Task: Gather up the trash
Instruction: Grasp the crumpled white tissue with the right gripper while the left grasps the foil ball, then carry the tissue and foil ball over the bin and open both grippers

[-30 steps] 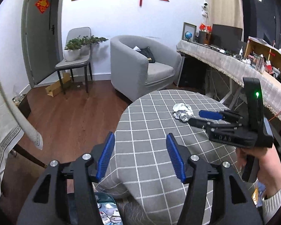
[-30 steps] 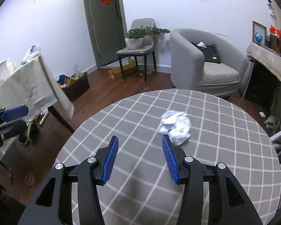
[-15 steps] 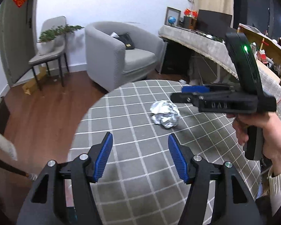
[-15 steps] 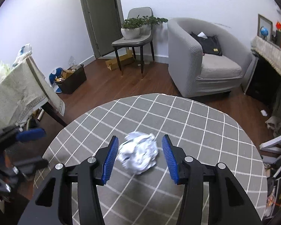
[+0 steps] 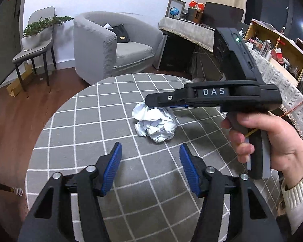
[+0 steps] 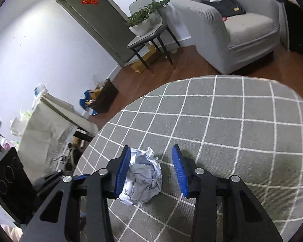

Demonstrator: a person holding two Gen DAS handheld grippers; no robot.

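A crumpled white paper ball [image 5: 155, 123] lies on a round table under a grey checked cloth [image 5: 86, 125]. My right gripper [image 6: 150, 149] straddles the paper ball [image 6: 143, 179] low over the cloth [image 6: 242, 131], and its jaws are closing. The left blue pad touches the paper; a gap separates the right pad from it. From the left wrist, the right gripper [image 5: 151, 103] reaches in from the right, held by a hand [image 5: 268, 141]. My left gripper [image 5: 150, 151] hovers just short of the ball, jaws closing with nothing between them.
A grey armchair [image 5: 115, 46] and a chair bearing a potted plant [image 5: 36, 40] stand beyond the table. A long cloth-covered desk [image 5: 272, 70] runs along the right. On the floor to the left are a dark box of clutter [image 6: 106, 98] and a draped table [image 6: 44, 131].
Both grippers came down and in toward the paper ball. The right gripper rolled and now has the ball between its jaws, which have narrowed. The left jaws have narrowed slightly too.
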